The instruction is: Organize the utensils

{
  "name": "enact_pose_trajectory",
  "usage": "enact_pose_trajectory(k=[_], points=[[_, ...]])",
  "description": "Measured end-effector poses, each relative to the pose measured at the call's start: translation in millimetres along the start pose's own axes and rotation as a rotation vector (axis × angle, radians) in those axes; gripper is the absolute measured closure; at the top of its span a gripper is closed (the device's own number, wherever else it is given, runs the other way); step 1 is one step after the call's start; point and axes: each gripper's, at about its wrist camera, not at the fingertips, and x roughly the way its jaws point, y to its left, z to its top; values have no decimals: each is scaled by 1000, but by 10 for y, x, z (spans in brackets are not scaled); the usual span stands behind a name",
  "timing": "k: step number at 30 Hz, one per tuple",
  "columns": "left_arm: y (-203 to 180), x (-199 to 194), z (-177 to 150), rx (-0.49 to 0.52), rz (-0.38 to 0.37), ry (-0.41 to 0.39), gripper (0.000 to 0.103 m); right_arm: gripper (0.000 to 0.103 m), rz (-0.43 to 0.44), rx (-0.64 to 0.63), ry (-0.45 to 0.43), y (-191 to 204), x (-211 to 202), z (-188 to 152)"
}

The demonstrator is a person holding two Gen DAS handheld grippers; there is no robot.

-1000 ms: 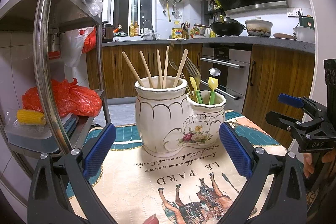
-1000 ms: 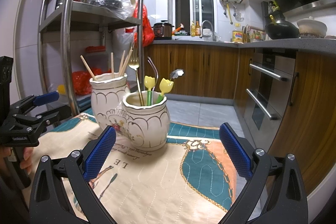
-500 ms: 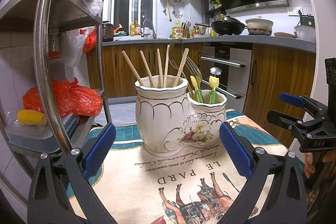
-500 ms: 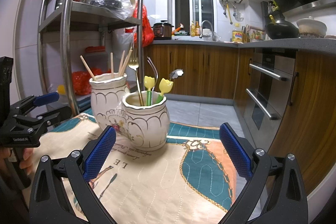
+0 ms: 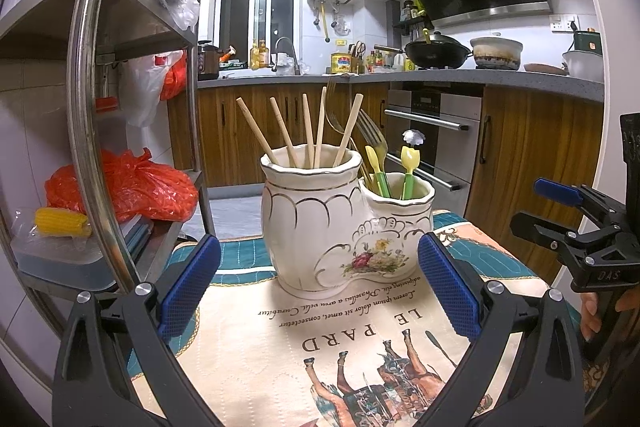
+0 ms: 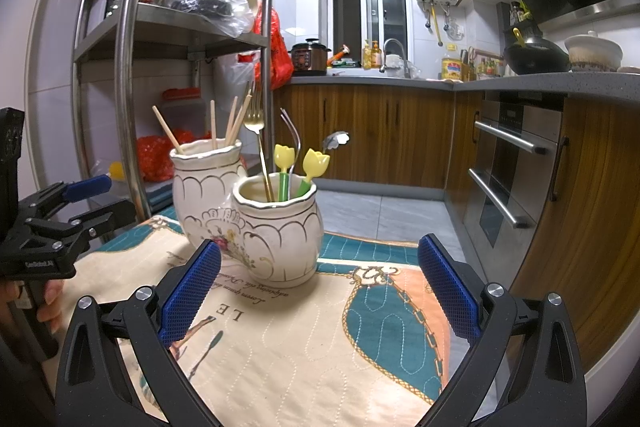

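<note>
A white double ceramic utensil holder (image 5: 320, 227) (image 6: 276, 227) stands on the printed table mat (image 5: 340, 343) (image 6: 300, 339). Its taller pot holds several wooden chopsticks (image 5: 308, 131) (image 6: 232, 117). The shorter pot holds a gold fork (image 6: 256, 131), two yellow tulip-topped green utensils (image 5: 408, 167) (image 6: 298, 163) and a silver flower-ended piece (image 6: 336, 139). My left gripper (image 5: 318, 283) is open, empty, just short of the holder. My right gripper (image 6: 318, 283) is open and empty, facing the shorter pot from the right. Each gripper shows in the other's view, the right gripper (image 5: 576, 223) and the left gripper (image 6: 68, 207).
A steel shelf rack (image 5: 84, 107) (image 6: 128, 67) stands close on the left with red bags (image 5: 132, 187) and a corn cob (image 5: 60, 222). Wooden cabinets and an oven (image 6: 508, 163) line the right. A hand (image 5: 592, 311) grips the right tool. The mat's edge (image 6: 444, 347) drops off toward the floor.
Both grippers have held almost still; the holder sits a touch lower in the left wrist view. Nothing was taken or let go.
</note>
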Motion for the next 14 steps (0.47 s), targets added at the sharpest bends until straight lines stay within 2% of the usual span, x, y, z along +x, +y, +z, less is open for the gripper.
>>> enact_pose_trajectory(k=[14], points=[[-12,-11,-8,-2,10,7,6,5,1,1,0,-5,-2,0]])
